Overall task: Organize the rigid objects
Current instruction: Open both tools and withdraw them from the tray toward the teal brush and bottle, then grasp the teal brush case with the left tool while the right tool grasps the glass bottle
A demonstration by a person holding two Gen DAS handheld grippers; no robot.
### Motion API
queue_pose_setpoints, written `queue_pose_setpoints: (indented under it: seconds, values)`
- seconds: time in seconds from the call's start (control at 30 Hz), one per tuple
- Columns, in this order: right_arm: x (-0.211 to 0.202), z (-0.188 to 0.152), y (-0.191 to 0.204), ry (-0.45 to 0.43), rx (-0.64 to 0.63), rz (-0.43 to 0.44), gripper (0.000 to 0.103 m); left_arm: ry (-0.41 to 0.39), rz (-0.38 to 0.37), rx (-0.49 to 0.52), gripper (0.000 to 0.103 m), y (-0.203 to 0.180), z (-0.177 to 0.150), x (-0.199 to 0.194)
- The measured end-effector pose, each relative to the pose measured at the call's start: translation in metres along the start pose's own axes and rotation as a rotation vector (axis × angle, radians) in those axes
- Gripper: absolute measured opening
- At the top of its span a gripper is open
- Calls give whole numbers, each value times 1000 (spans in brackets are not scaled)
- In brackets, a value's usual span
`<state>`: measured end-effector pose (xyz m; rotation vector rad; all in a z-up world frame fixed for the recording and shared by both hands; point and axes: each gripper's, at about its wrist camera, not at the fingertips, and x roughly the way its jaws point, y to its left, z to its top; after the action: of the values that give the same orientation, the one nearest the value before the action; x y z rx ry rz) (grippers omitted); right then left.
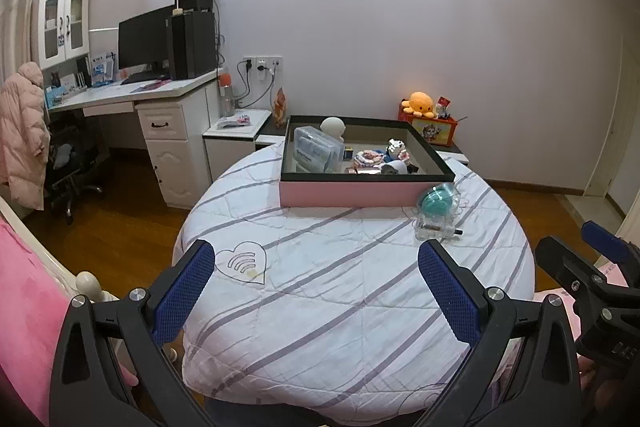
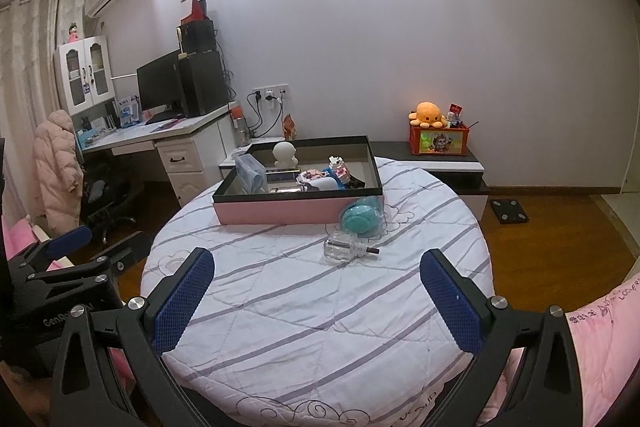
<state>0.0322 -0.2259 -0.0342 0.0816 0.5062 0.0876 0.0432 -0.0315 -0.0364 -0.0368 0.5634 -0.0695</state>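
Note:
A pink box (image 1: 348, 193) (image 2: 280, 211) with a black rim stands at the far side of the round quilt-covered table (image 1: 340, 291) (image 2: 304, 307). Inside it lie a white figurine (image 1: 333, 127) (image 2: 284, 153), a clear plastic case (image 1: 318, 149) and several small toys. Outside, by its near right corner, rest a teal round object (image 1: 436, 202) (image 2: 362, 219) and a clear glass bottle (image 1: 434, 227) (image 2: 344, 247) lying on its side. My left gripper (image 1: 316, 263) and my right gripper (image 2: 316, 271) both hover open over the table's near half, holding nothing.
A white desk (image 1: 132, 95) with a monitor and an office chair stands at left. Behind the table a low cabinet (image 2: 440, 163) carries an orange toy crate (image 2: 438, 141) with a plush octopus. Wooden floor surrounds the table. Pink bedding (image 1: 28, 307) (image 2: 600, 339) lies at both near edges.

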Motion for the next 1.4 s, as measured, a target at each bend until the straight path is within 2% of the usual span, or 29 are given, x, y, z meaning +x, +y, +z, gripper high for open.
queue_pose_setpoints:
  seconds: [0.27, 0.53, 0.87, 1.0, 1.07, 1.1, 1.13, 1.17, 1.4]
  values:
    - [48, -12, -21, 101, 22, -41, 103, 67, 5, -31, 103, 7, -9, 36]
    - [134, -14, -46, 247, 57, -62, 103, 117, 14, -33, 103, 9, -13, 78]
    - [213, -5, -45, 353, 68, -71, 103, 167, 14, -23, 103, 5, -7, 129]
    - [237, -13, -37, 410, 19, -68, 103, 183, 13, -24, 103, 4, -4, 143]
    - [238, -12, -37, 408, 7, -70, 102, 188, 14, -21, 103, 3, -4, 147]
    - [236, -11, -37, 398, 2, -62, 94, 189, 14, -21, 103, 2, -4, 148]
    - [235, -10, -36, 395, -12, -63, 79, 190, 14, -20, 103, 1, -3, 150]
    - [234, -10, -36, 394, -28, -64, 77, 193, 13, -17, 103, 0, -3, 151]
    - [214, -14, -46, 378, -51, -14, 77, 197, -2, 11, 103, -19, 2, 160]
